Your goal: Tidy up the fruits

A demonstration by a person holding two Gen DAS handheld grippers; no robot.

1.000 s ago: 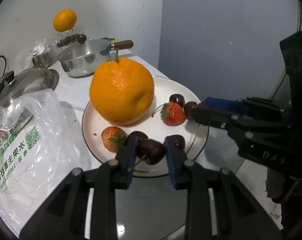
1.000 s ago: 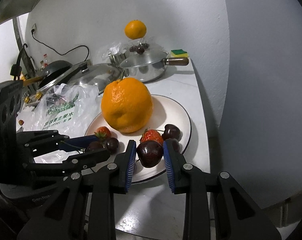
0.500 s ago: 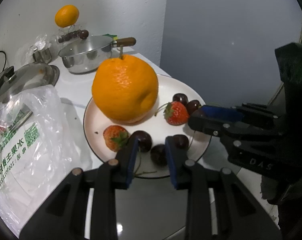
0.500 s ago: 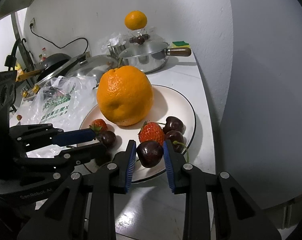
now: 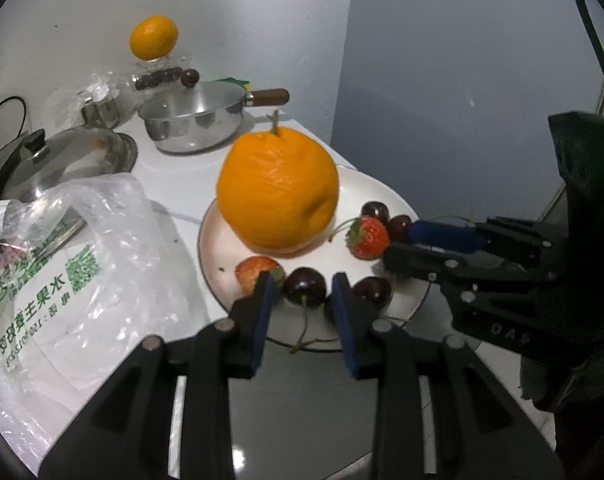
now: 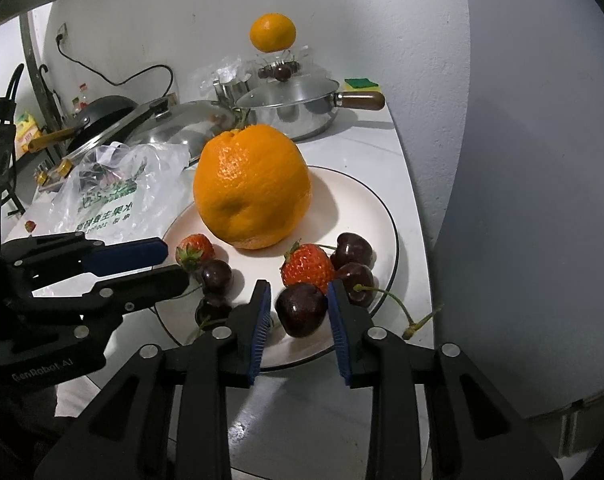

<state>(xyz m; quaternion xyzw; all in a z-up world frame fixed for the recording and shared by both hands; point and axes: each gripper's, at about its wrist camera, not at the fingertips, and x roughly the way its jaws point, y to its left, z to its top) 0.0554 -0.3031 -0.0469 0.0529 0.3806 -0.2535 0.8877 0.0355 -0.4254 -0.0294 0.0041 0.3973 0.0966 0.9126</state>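
Observation:
A white plate [image 5: 382, 196] [image 6: 366, 204] holds a large orange [image 5: 277, 192] [image 6: 251, 188], two strawberries [image 5: 368, 238] [image 6: 306, 266] and several dark cherries. My left gripper [image 5: 304, 292] is open around a cherry [image 5: 305, 291] lying at the plate's near edge, gaps on both sides. My right gripper [image 6: 298, 304] is open; a cherry [image 6: 302, 309] lies between its pads, a gap showing on the left. Each gripper also shows in the other's view: the right one [image 5: 442, 240], the left one [image 6: 157, 264].
A printed plastic bag [image 5: 73, 264] lies left of the plate. Behind stand a steel pan with a wooden handle [image 5: 197, 120], a pot lid [image 5: 65, 156] and a small orange on a glass stand [image 5: 153, 38]. The counter's edge runs right of the plate.
Both grippers have opened wider. The left one let go of its cherry, which now lies on the plate. The right one's cherry has come down onto the plate.

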